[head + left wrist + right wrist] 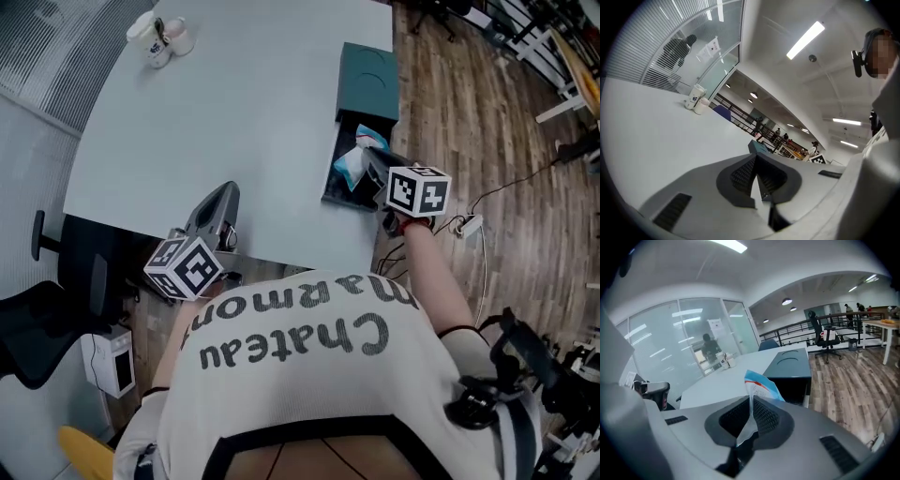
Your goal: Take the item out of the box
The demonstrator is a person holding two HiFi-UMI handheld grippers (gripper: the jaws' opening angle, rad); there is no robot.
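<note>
Tabletop [234,112] broad and pale; at its right edge, dark box [342,183], lying open. Near the front edge, left gripper [757,183], jaws together on nothing. Over the box, right gripper [751,416] clamped on the edge of a blue-and-white packet [759,385]. Looks light, limp and slick, probably easy to tear. Best pinched along the flat sealed edge.

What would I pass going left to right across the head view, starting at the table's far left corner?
cups → left tool → packet → right tool → power strip
</note>
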